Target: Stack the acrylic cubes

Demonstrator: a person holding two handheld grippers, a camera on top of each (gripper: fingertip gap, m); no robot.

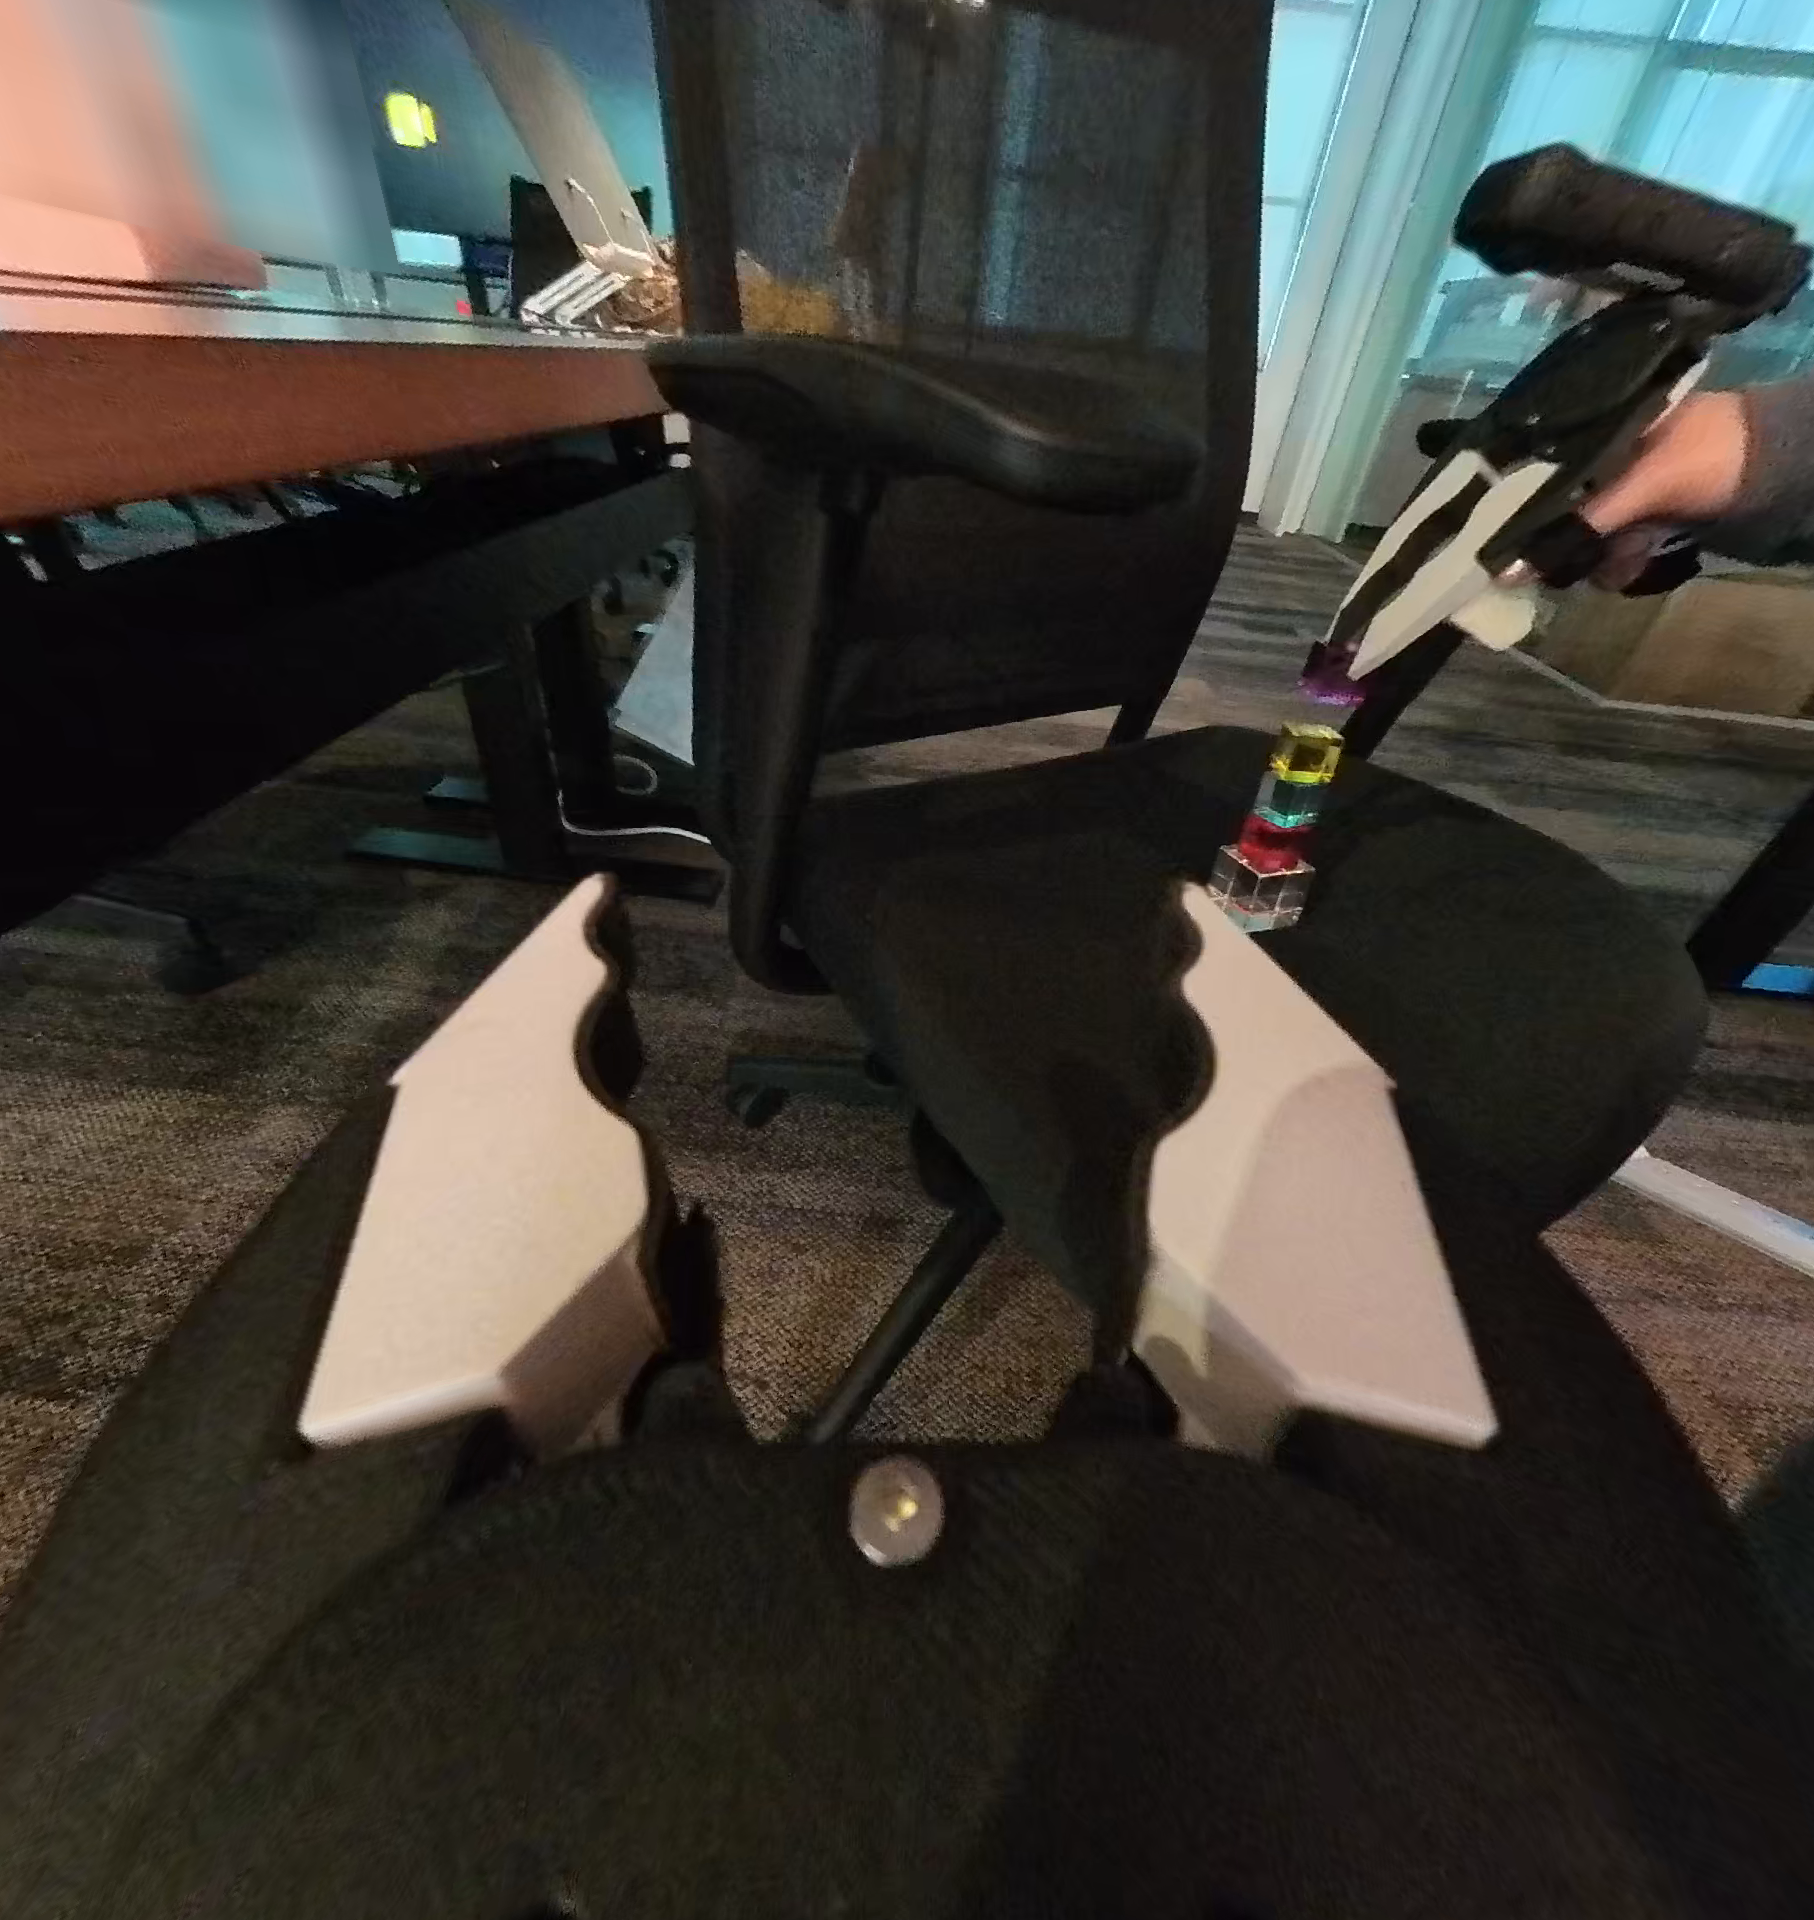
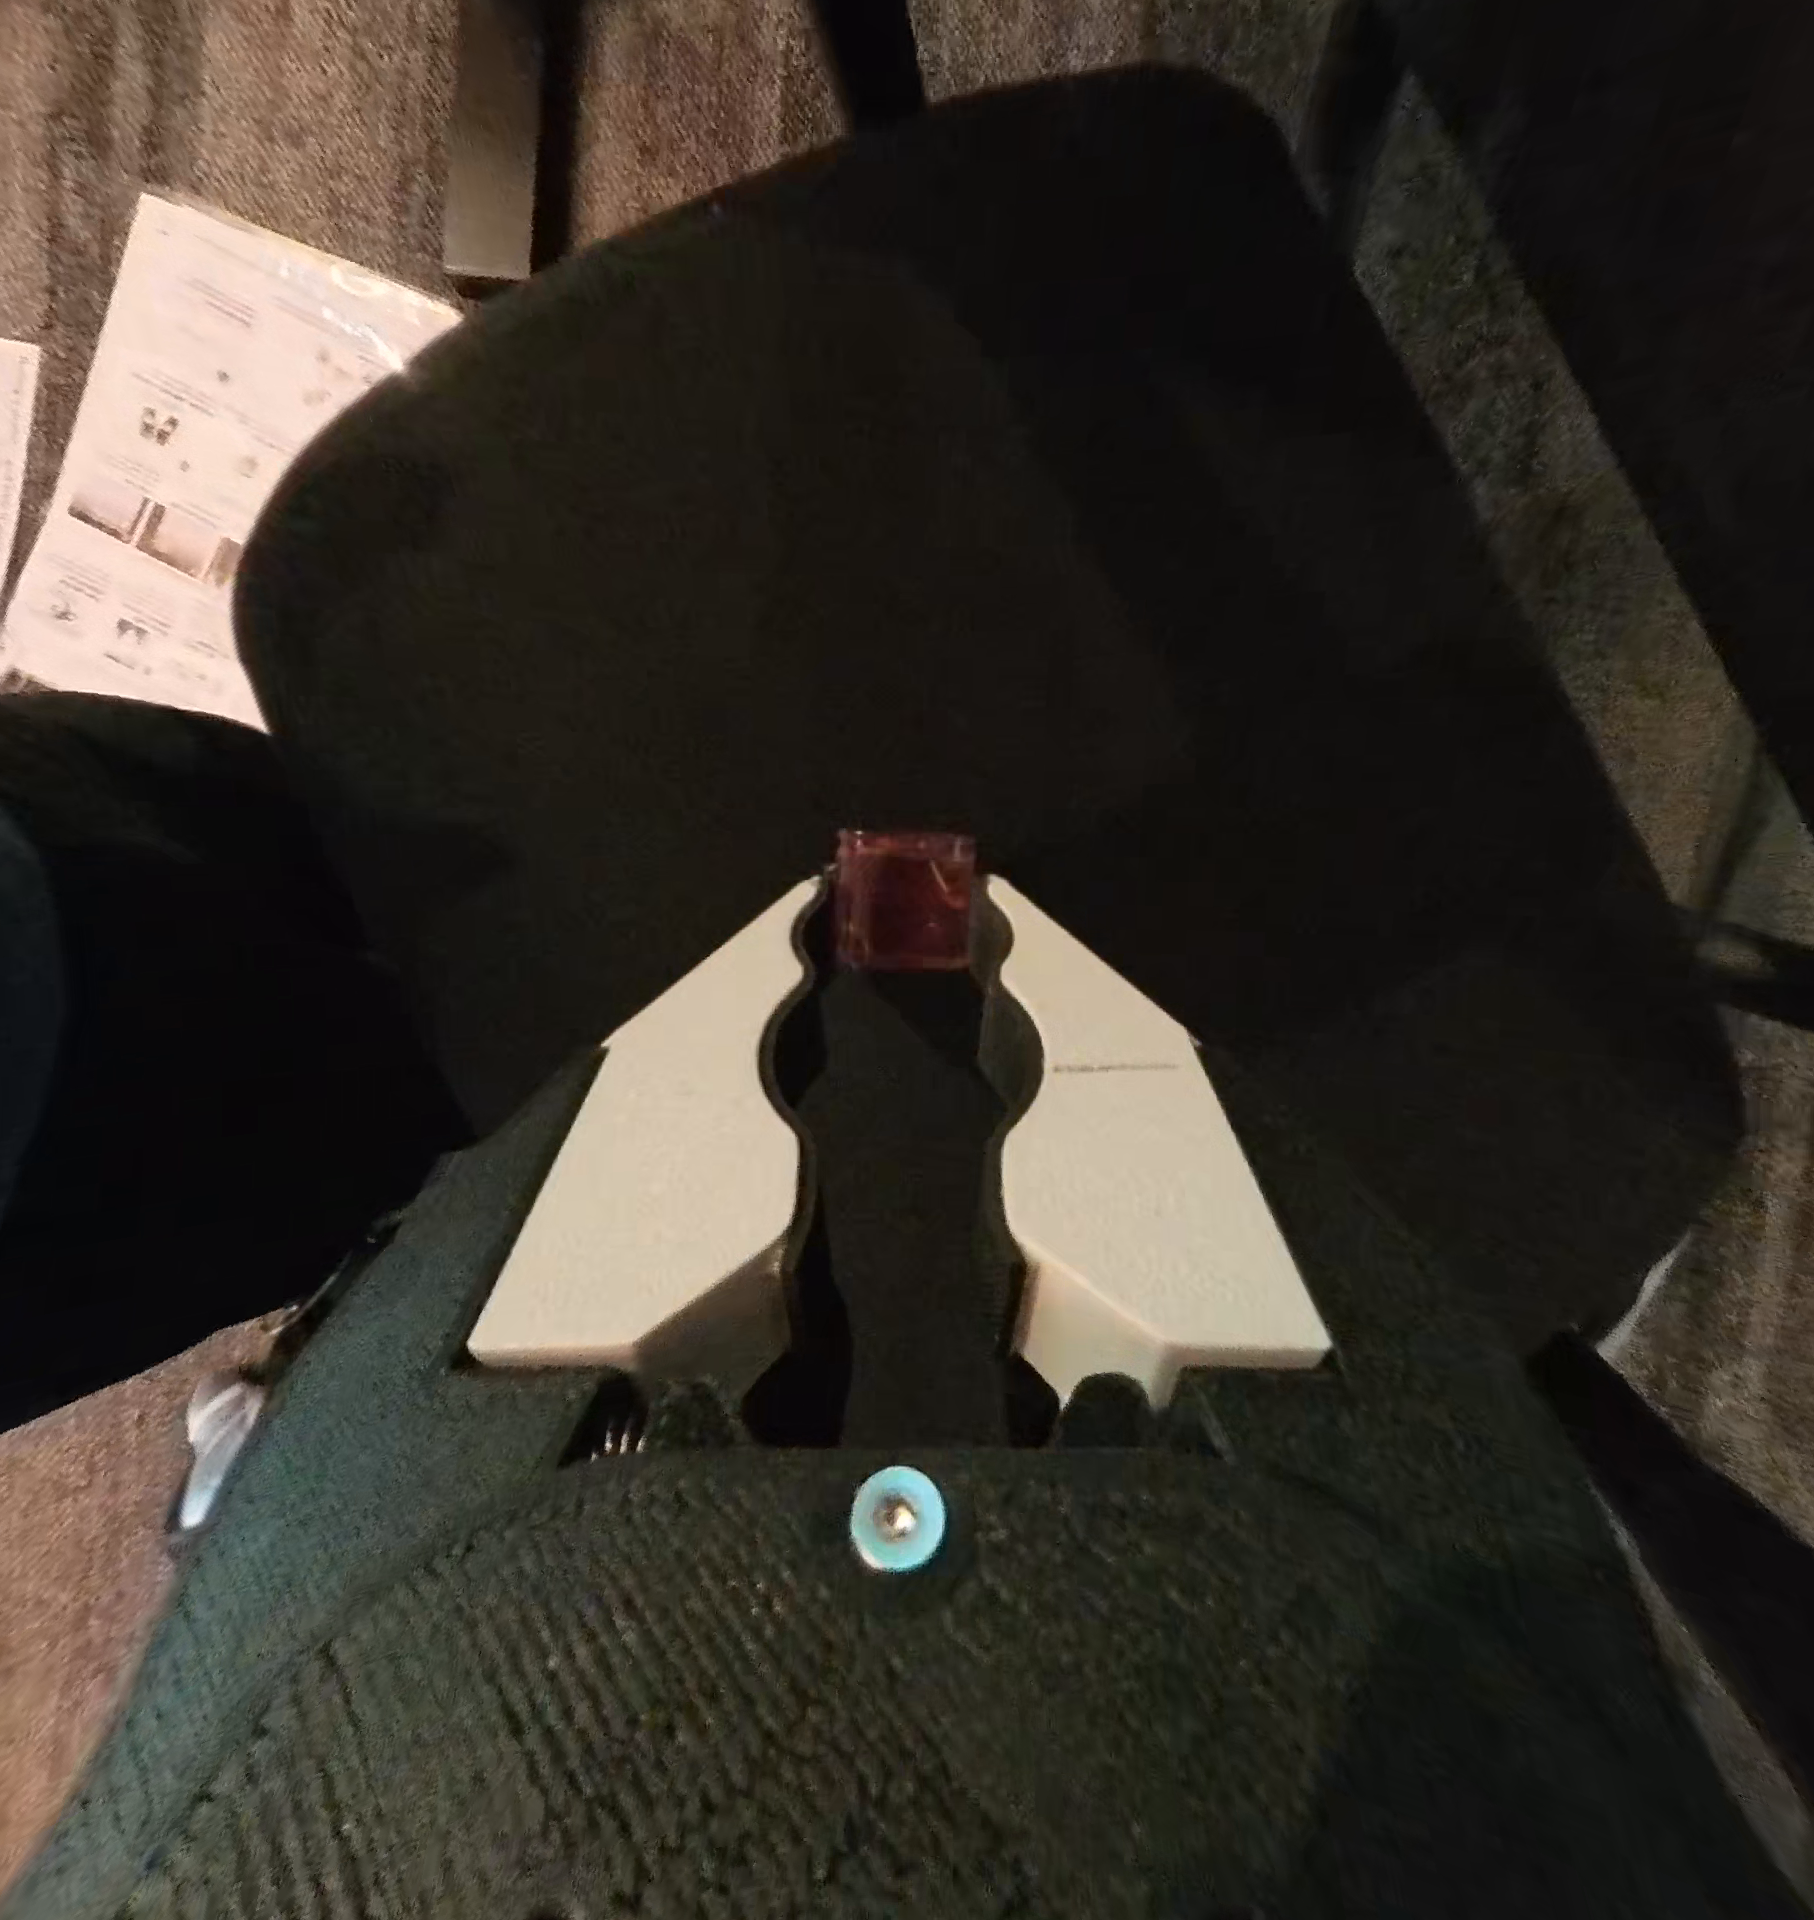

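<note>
My right gripper (image 2: 905,896) is shut on a small purple translucent cube (image 2: 903,906), with both fingertips pressed on its sides. In the left wrist view the right gripper (image 1: 1344,649) holds that purple cube (image 1: 1327,677) just above a stack of cubes on a black chair seat (image 1: 1485,997). The stack from the top is a yellow cube (image 1: 1310,750), a teal cube (image 1: 1292,802), a red cube (image 1: 1272,840) and a clear cube (image 1: 1261,885). My left gripper (image 1: 898,888) is wide open and empty, left of the stack by the seat's edge.
The chair's mesh backrest (image 1: 965,208) and armrest (image 1: 924,416) stand behind my left gripper. A wooden desk (image 1: 259,395) is at the left, over carpet. A person's hand (image 1: 1672,468) holds the right gripper. Papers (image 2: 155,447) lie on the floor beside the seat (image 2: 882,468). Across from one pair of fingers to the other is roughly 35 cm.
</note>
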